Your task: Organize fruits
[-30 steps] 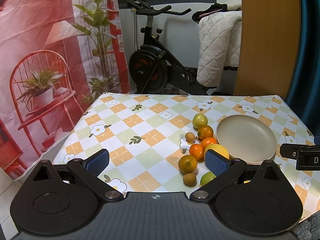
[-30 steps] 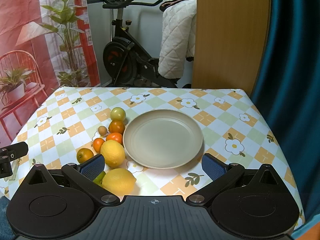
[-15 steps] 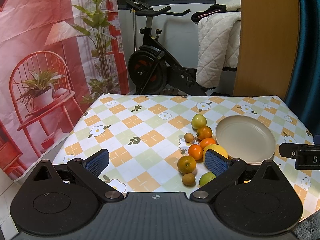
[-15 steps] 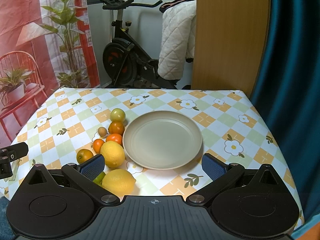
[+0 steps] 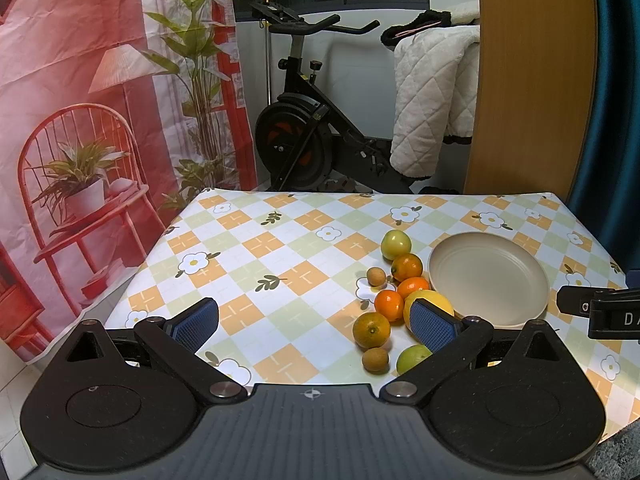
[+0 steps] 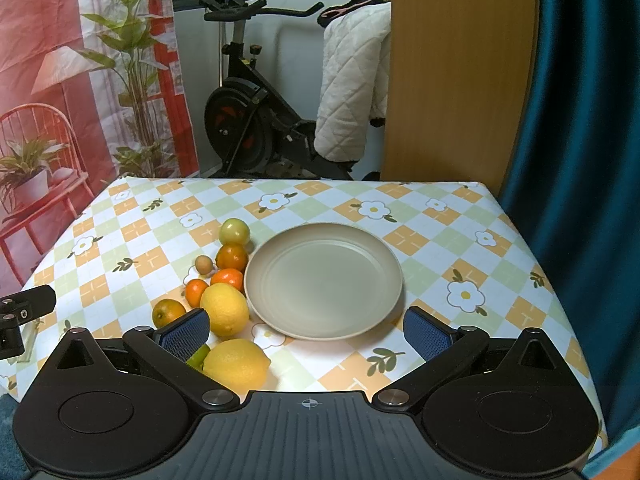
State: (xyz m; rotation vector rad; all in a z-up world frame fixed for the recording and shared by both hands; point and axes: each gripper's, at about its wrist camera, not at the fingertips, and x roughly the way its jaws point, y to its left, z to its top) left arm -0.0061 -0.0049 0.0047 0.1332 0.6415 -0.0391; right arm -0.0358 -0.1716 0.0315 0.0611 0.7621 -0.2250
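Fruits [image 6: 224, 280] clustered centre-left of right view, just left of empty beige plate [image 6: 323, 286]: two yellow lemons, small oranges, greenish ones. Left gripper [image 5: 316, 322] and right gripper [image 6: 306, 330] both spread wide, holding nothing.

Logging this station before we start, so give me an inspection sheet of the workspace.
Surface: table under a checked flower-print cloth.
Job's things: plate bare; two lemons, oranges, a pale green fruit, a lime and two small brown fruits sit on the cloth left of it.
Clutter: nothing seen.
Grippers: left gripper and right gripper both have jaws open, holding nothing.
Cables: nothing seen.
Surroundings: exercise bike, white quilt, wooden panel, printed backdrop, teal curtain.
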